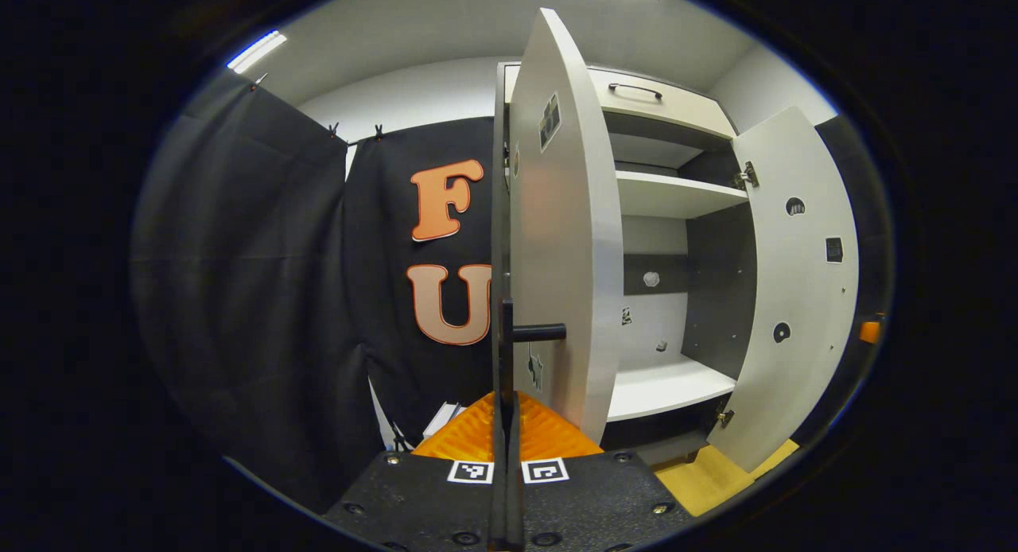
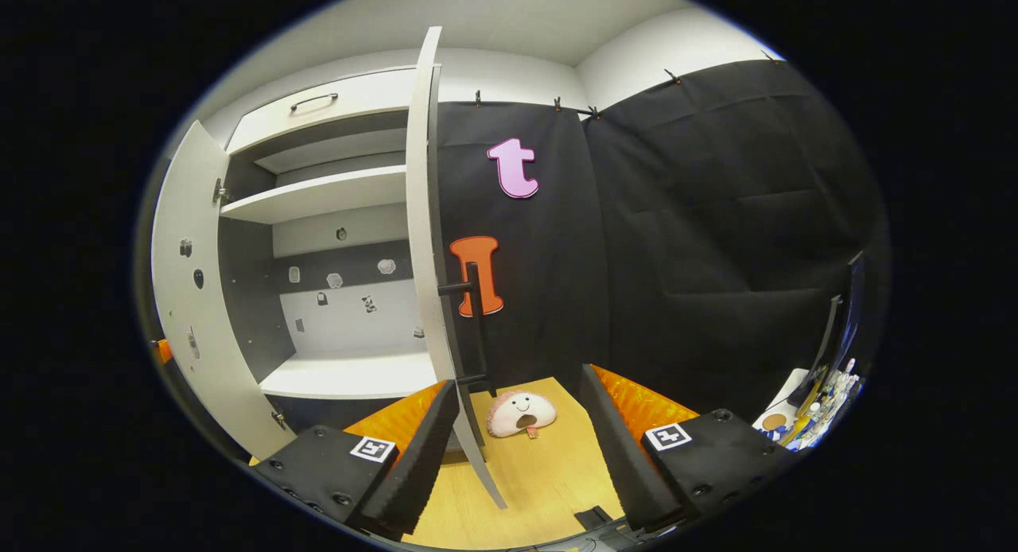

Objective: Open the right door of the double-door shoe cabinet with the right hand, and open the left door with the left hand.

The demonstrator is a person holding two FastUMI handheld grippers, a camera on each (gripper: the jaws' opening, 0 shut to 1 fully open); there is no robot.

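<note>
The left gripper [image 1: 507,425] is seen with jaws pressed together, apparently on the left door's black handle [image 1: 507,353]. The right gripper [image 2: 521,425] is held with jaws wide apart around the right door [image 2: 425,218]. Both doors of the shoe cabinet [image 2: 318,194] are swung open. No writing can be read. A plush toy [image 2: 521,413] lies on the floor.

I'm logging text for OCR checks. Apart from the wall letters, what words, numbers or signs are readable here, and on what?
No readable words or numbers.
Black-and-white square markers on the left gripper: patterns, not text.
Small grey stickers inside the white shoe cabinet: too small to read.
</note>
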